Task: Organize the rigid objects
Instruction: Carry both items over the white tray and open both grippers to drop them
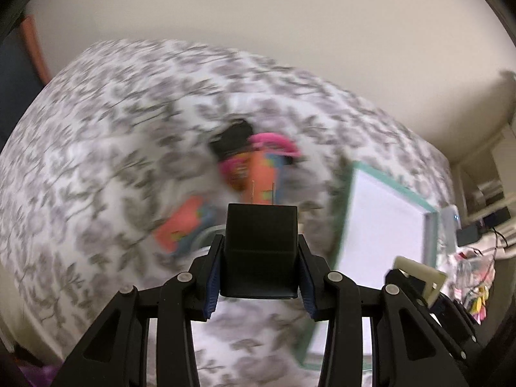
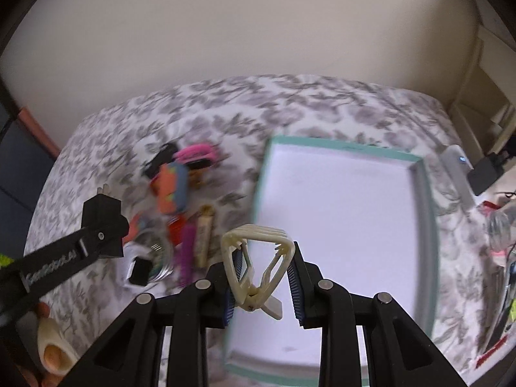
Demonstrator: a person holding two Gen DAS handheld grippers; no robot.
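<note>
Gripping a black plug (image 1: 260, 251) in the left gripper (image 1: 260, 277) and a cream hair clip (image 2: 258, 264) in the right gripper (image 2: 262, 285), both aloft over the bed (image 2: 322, 106), presumably for sorting into the empty white box (image 2: 425, 225).

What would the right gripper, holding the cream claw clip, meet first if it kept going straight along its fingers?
Probably the white floor of the teal-rimmed box; the right gripper points down over it, though depth is unclear.
</note>
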